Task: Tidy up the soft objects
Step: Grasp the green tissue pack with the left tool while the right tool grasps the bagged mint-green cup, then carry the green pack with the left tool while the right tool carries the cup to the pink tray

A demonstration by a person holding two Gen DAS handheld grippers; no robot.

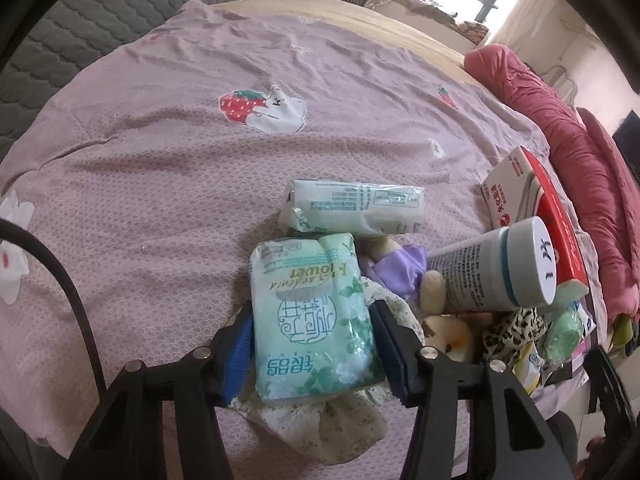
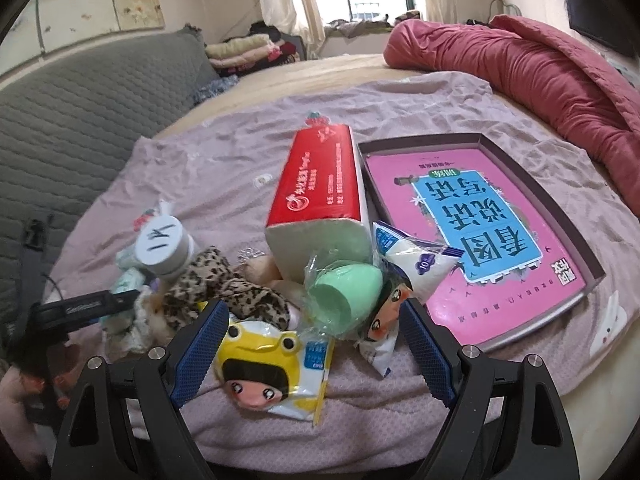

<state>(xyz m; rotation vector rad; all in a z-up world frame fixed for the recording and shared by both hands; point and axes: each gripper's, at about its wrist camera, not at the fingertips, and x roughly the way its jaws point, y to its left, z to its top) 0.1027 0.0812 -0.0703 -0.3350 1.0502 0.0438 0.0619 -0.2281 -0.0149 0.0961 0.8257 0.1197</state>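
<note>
Two plush toys [image 1: 404, 268] lie half-hidden under the white bottle [image 1: 492, 268]

Two green tissue packs lie at centre frame in the left wrist view, one flat [image 1: 316, 316] and one on its side [image 1: 354, 210] above it. In the right wrist view: one red tissue box [image 2: 320, 184] at centre, one white-capped bottle [image 2: 162, 248] at left, one leopard-print cloth [image 2: 224, 292], one green egg-shaped sponge [image 2: 344, 300], two cartoon-face packets [image 2: 264, 376] [image 2: 386, 312] at lower centre, and one pink book [image 2: 472, 224] in one tray [image 2: 532, 332] at right.
</note>
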